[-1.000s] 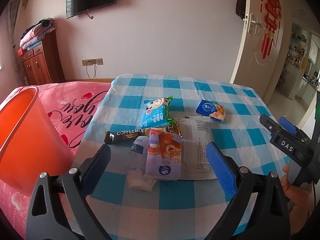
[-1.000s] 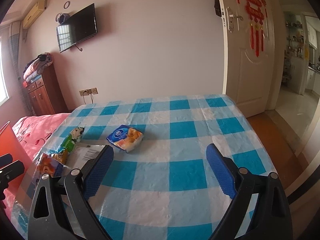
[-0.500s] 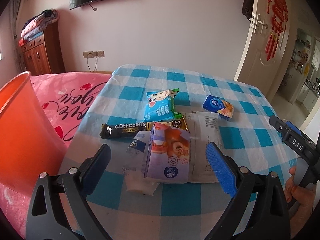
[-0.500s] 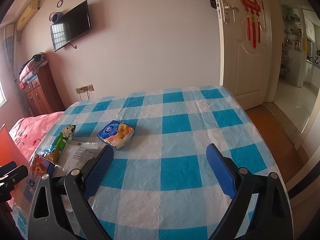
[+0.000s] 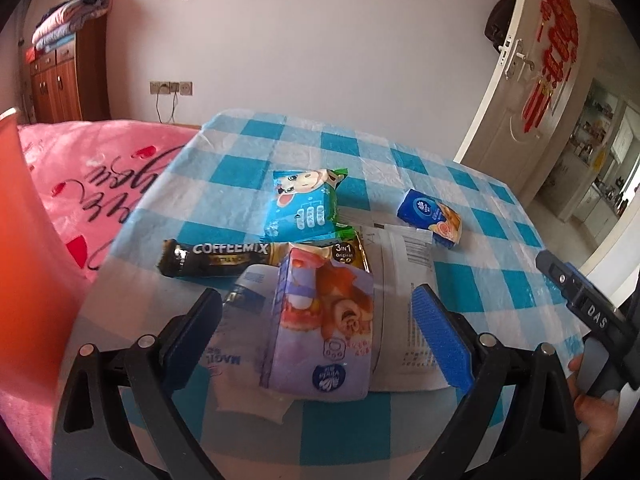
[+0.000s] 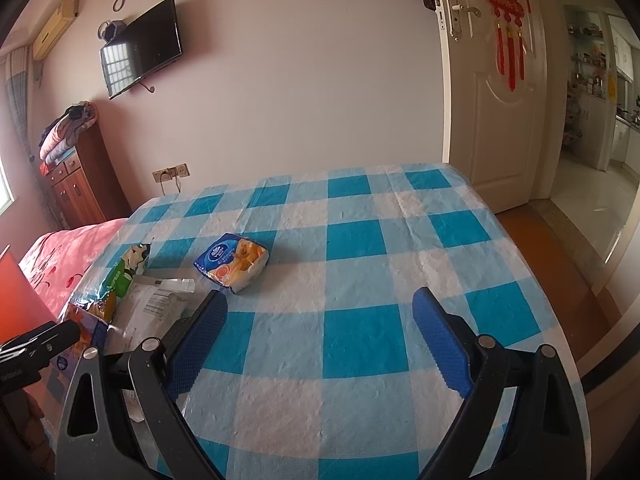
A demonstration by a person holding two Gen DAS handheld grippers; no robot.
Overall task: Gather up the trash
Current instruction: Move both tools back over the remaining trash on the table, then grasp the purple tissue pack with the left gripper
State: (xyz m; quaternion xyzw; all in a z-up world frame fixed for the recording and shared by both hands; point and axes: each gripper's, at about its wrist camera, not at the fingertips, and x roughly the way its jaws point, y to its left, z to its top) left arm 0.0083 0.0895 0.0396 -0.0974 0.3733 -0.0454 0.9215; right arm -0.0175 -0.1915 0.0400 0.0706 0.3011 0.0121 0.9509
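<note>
On the checked tabletop [image 5: 248,136], every wrapper lies uncollected: left gripper [image 5: 316,328], jaws apart, frames the purple tissue pack [image 5: 320,328]; right gripper [image 6: 320,340] hangs empty, jaws apart; the orange bin [image 5: 24,248] waits beside.

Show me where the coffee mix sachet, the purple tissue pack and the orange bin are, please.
coffee mix sachet [image 5: 224,254], left wrist view, on its dark printed middle.
purple tissue pack [image 5: 324,320], left wrist view, on its front face.
orange bin [image 5: 28,264], left wrist view, on its outer wall.
</note>
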